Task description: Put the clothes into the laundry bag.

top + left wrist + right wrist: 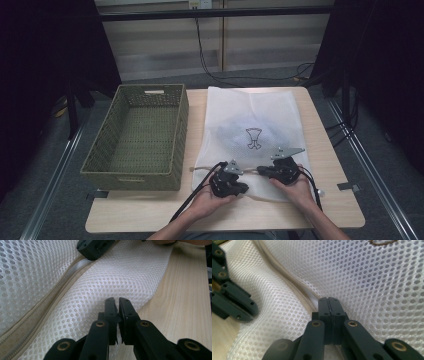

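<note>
Above the table (150, 220), we are looking at a white mesh bag (250, 130) lying right of an empty wicker basket (137, 135), with our left gripper (228, 181) and right gripper (280, 169) resting on its near edge; dark curtains and cables are hanging beyond. Along the left gripper (117, 305), jaws are pinching the mesh fold near the zipper (42, 315). Along the right gripper (328, 304), jaws are clenching at the zipper line (294, 282), seemingly on the slider, though we cannot tell. We are probably starting to unzip, needing steady opposing tension.
</note>
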A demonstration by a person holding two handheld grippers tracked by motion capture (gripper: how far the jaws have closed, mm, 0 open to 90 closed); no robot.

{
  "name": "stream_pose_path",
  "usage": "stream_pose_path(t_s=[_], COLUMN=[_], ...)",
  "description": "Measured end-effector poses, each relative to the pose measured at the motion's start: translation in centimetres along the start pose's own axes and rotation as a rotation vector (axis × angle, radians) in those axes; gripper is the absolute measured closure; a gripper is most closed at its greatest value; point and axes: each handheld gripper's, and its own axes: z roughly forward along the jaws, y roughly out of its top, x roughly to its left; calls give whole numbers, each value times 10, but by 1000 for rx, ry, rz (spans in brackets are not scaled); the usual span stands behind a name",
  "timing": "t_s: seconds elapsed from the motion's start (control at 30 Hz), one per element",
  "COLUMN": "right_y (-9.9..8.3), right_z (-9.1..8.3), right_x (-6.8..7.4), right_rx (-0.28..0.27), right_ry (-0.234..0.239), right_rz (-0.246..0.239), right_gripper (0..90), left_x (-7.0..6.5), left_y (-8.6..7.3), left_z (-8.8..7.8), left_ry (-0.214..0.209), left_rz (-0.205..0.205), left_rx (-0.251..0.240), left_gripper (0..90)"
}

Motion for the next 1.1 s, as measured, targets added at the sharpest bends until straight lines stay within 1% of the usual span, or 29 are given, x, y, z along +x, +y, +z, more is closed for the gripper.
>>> stream_pose_path(t_s=[0.03,0.07,0.1,0.13,0.17,0.2,0.23,0.27,0.3,0.33,0.37,0.4,0.47,0.53,0.6,0.63,0.67,0.73,0.8,0.83,0.87,0.9,0.97,1.03,1.07,1.1], right_y=[1,3,4,4,4,4,4,4,5,5,5,6,7,9,12,13,14,16,17,17,18,18,17,12,9,5], right_z=[1,1,1,1,0,-1,-3,-6,-9,-13,-16,-20,-28,-35,-42,-46,-49,-54,-60,-62,-66,-71,-81,-87,-88,-89], right_x=[2,3,4,4,4,3,1,-1,-3,-5,-7,-8,-8,-10,-10,-9,-9,-6,-2,0,1,3,5,8,9,11], right_rx=[4,14,16,12,12,0,-11,-28,-46,-69,-86,-104,-136,-174,-213,-229,-241,-258,-276,-282,-292,-304,-336,-354,-353,-348], right_ry=[-18,-28,-33,-32,-22,-12,0,13,26,34,47,56,58,65,67,69,68,68,62,70,76,70,71,78,72,71], right_rz=[-8,-17,-30,-26,-16,-4,9,24,39,61,78,87,96,105,112,122,116,114,106,105,95,91,96,110,109,115], right_gripper=[897,895,891,876,858,854,855,852,833,821,813,789,745,705,650,631,611,568,539,522,512,507,487,478,466,461], left_x=[0,1,3,3,3,3,3,3,2,1,1,1,3,4,5,6,5,4,3,2,-1,-4,-6,-8,-9,-9], left_y=[-2,-1,-1,-1,-1,-1,-2,-1,-1,0,0,1,1,1,0,0,-1,-1,-3,-4,-6,-10,-15,-22,-25,-28], left_z=[2,1,0,-1,-3,-4,-6,-8,-11,-15,-18,-23,-31,-40,-48,-53,-58,-68,-78,-84,-90,-98,-106,-119,-124,-130], left_ry=[-9,-21,-30,-29,-29,-30,-26,-22,-10,-2,4,10,19,34,33,41,49,52,67,71,91,119,113,138,150,160], left_rz=[-19,-43,-54,-52,-57,-68,-69,-61,-58,-57,-56,-54,-64,-58,-62,-56,-58,-57,-57,-58,-42,-37,-57,-63,-77,-82], left_rx=[-29,-20,-16,-20,-17,-33,-39,-39,-43,-47,-72,-86,-108,-122,-140,-143,-149,-167,-185,-190,-197,-205,-231,-247,-252,-245], left_gripper=[840,827,809,783,764,756,736,715,702,678,661,652,629,615,598,590,573,546,487,467,454,445,397,347,325,311])
